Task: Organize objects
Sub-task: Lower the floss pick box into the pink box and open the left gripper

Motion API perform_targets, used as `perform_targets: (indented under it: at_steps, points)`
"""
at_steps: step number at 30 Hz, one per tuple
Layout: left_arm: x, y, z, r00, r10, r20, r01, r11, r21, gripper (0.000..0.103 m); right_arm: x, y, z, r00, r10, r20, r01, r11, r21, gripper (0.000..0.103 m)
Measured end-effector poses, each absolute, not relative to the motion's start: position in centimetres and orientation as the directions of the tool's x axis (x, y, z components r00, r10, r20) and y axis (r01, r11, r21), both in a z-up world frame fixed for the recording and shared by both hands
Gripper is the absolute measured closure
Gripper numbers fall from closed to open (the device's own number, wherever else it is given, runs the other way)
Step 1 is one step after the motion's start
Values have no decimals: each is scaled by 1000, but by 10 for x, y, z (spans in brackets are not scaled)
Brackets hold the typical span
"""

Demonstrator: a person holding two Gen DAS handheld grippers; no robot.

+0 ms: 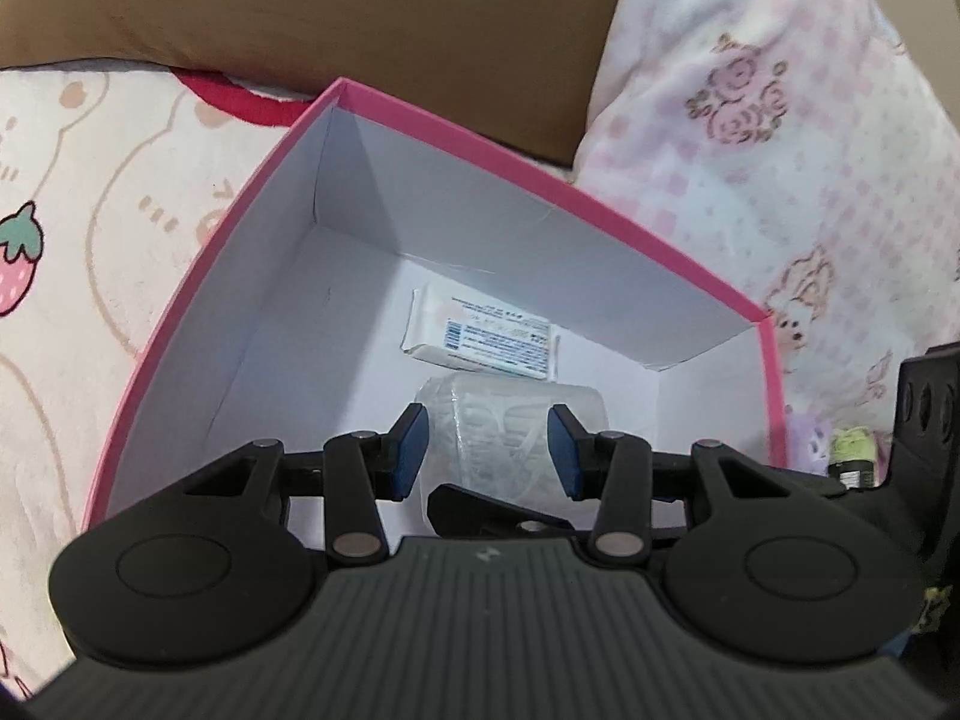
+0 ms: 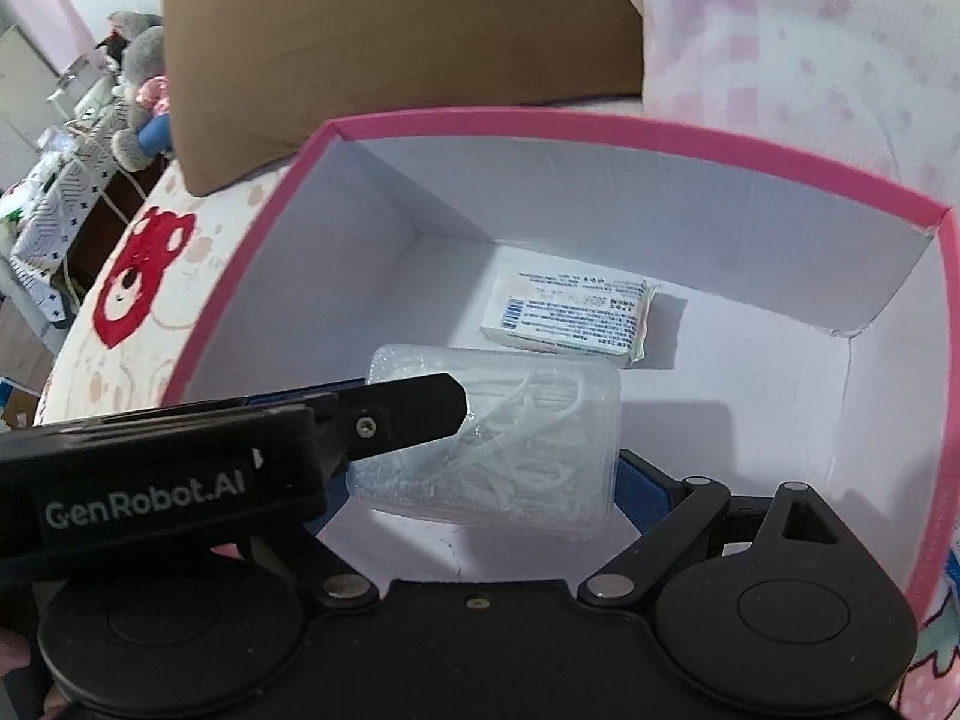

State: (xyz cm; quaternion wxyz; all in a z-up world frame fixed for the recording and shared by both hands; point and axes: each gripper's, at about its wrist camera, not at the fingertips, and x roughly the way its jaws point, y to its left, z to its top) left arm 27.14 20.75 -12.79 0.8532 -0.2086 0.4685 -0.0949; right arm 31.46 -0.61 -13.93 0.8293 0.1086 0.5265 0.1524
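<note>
A pink box with a white inside [image 1: 252, 192] [image 2: 600, 126] sits on the bed. In it lie a white tissue pack with blue print [image 1: 480, 336] [image 2: 570, 315] and a clear plastic case of floss picks [image 1: 510, 426] [image 2: 498, 438]. My left gripper [image 1: 487, 450] hangs over the box above the clear case, jaws open and empty; one finger of it [image 2: 414, 408] crosses the right wrist view. My right gripper [image 2: 480, 480] is low in the box with the clear case between its blue pads; the left pad is hidden, so I cannot tell whether it grips.
The bed has a cream sheet with strawberry and bear prints [image 1: 60, 240] [image 2: 144, 276]. A brown pillow [image 1: 360, 18] [image 2: 390, 42] lies behind the box. A pink checked blanket [image 1: 780, 150] [image 2: 810, 60] lies to the right. Furniture and a plush toy [image 2: 138, 60] stand at far left.
</note>
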Motion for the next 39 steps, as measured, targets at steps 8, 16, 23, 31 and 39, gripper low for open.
perform_targets:
  at_steps: [8,16,23,31,39]
  points:
    - [288,204,-147,494,-372,-785,-53,889,-455,62,327,-4,-154,350,317,-881,-95,948,303,8]
    - [292,204,-157,477,-384,-790,-65,882,-468,63,337,-6,-161,274,329,-904,-87,944,317,9]
    - [294,203,-157,477,-369,-797,-66,890,-452,63,338,-8,-160,294,329,-897,-98,944,314,14]
    - [293,204,-160,461,-334,-822,-93,903,-420,64,335,-14,-159,297,304,-905,-109,952,285,45]
    - [292,194,-159,467,-346,-814,-71,903,-424,64,324,-17,-155,330,260,-908,-89,966,244,46]
